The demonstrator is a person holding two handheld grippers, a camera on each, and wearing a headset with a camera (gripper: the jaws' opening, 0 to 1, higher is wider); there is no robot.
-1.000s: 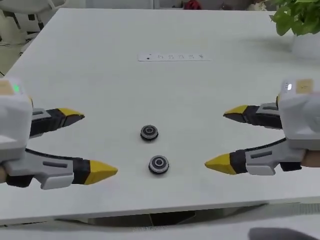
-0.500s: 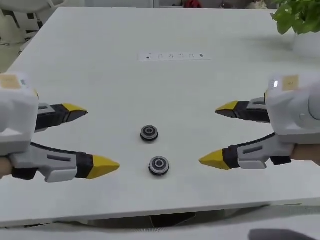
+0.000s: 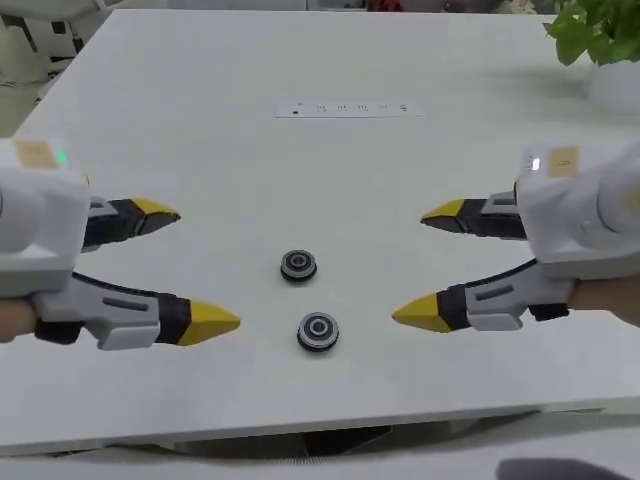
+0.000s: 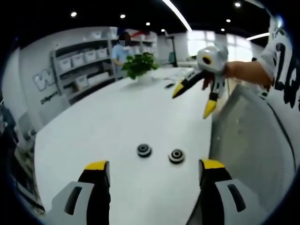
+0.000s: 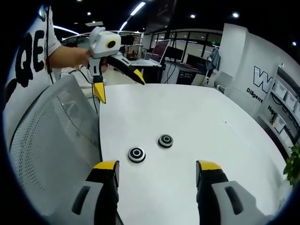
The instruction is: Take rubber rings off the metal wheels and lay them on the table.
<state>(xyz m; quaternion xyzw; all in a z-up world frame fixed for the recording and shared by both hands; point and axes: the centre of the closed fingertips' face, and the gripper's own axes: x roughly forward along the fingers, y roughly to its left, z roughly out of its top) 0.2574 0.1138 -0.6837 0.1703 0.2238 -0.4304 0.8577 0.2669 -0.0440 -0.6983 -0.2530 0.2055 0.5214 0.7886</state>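
Two small metal wheels with black rubber rings lie flat on the white table, the far wheel (image 3: 298, 266) and the near wheel (image 3: 318, 331) close to the front edge. They also show as far wheel (image 4: 144, 150) and near wheel (image 4: 176, 156), and again as near wheel (image 5: 136, 154) and far wheel (image 5: 165, 140). My left gripper (image 3: 196, 268) (image 4: 152, 169) stands open to the left of the wheels, holding nothing. My right gripper (image 3: 432, 264) (image 5: 157, 168) stands open to their right, also holding nothing. Each points inward at the pair.
A flush power strip (image 3: 348, 111) lies in the table (image 3: 200, 120) beyond the wheels. A potted plant (image 3: 598, 40) stands at the far right corner. A grey mesh chair back (image 5: 51, 140) sits at the table's front edge.
Both grippers have drifted slightly inward toward the wheels and a little up in the picture. The wheels have not moved.
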